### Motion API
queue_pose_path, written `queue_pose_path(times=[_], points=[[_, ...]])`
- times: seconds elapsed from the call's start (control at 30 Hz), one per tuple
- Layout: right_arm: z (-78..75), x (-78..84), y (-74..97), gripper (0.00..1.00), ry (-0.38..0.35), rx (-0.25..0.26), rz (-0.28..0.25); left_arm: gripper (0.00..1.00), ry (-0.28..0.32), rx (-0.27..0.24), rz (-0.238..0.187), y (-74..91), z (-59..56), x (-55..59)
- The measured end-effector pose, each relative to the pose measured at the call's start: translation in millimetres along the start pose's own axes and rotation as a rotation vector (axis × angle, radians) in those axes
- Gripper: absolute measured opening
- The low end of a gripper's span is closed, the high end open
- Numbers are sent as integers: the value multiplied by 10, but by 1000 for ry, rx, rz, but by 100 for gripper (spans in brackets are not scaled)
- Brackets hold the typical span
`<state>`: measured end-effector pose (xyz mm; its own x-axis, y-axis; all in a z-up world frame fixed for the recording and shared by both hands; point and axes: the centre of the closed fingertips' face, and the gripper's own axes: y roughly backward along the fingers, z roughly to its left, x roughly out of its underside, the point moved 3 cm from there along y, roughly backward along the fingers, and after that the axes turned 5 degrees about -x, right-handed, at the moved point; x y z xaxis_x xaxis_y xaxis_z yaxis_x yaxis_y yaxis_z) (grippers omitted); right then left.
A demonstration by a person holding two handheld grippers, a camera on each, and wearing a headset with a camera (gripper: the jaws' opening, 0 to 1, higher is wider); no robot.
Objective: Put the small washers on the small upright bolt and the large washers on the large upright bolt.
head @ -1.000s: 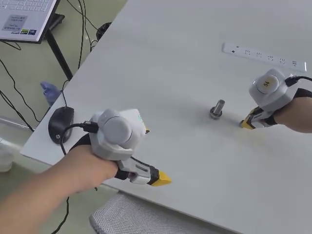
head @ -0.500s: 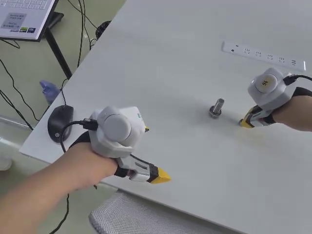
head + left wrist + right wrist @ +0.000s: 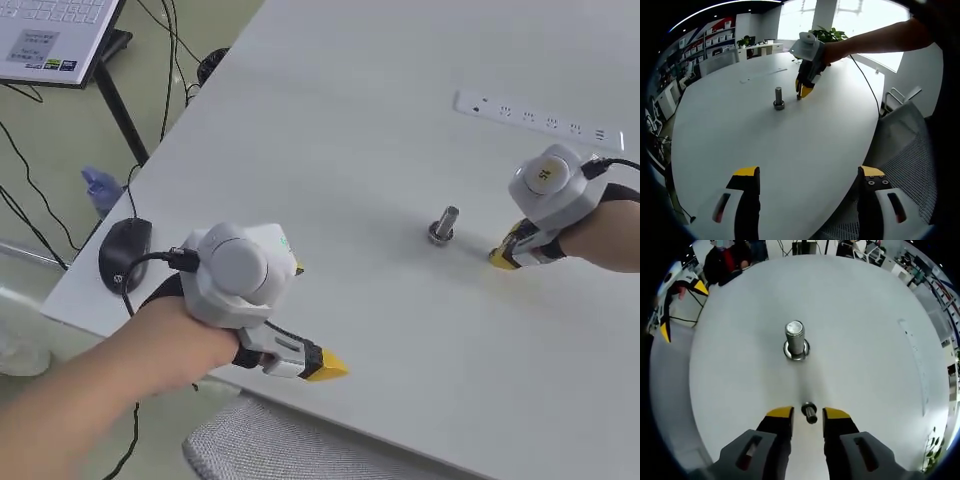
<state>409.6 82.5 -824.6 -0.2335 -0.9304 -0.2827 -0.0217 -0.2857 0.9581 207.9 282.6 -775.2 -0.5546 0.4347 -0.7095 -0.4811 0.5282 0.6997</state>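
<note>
Between right gripper (image 3: 809, 416) jaws, small bolt (image 3: 809, 412)

Shiny metal large bolt (image 3: 796, 340), matt table (image 3: 350, 130)

Bolts: two. A large bolt (image 3: 796, 340) and a small bolt (image 3: 809, 412).
Ring (image 3: 796, 352) at the large bolt's foot: one; washer or bolt head, cannot tell.
Grippers: two. A left gripper (image 3: 809, 172) and a right gripper (image 3: 503, 258).
Hands: two. A left hand (image 3: 180, 345) and a right hand (image 3: 605, 235).
Table (image 3: 330, 150): one.
Power strip (image 3: 530, 117): one.
Mouse (image 3: 124, 254): one.
Laptop (image 3: 50, 35): one.
Chair (image 3: 270, 445): one for certain.
Floor cables (image 3: 20, 190): several, too tangled to count.
</note>
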Motion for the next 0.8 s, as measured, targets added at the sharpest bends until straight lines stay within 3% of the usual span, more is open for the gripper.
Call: queue_pose_path(times=[0.37, 0.8], points=[[-15, -50, 157, 31, -2, 29, -33, 80, -11, -2, -13, 34, -10, -48], [57, -136, 384, 37, -64, 49, -153, 81, -8, -9, -37, 73, 32, -136]])
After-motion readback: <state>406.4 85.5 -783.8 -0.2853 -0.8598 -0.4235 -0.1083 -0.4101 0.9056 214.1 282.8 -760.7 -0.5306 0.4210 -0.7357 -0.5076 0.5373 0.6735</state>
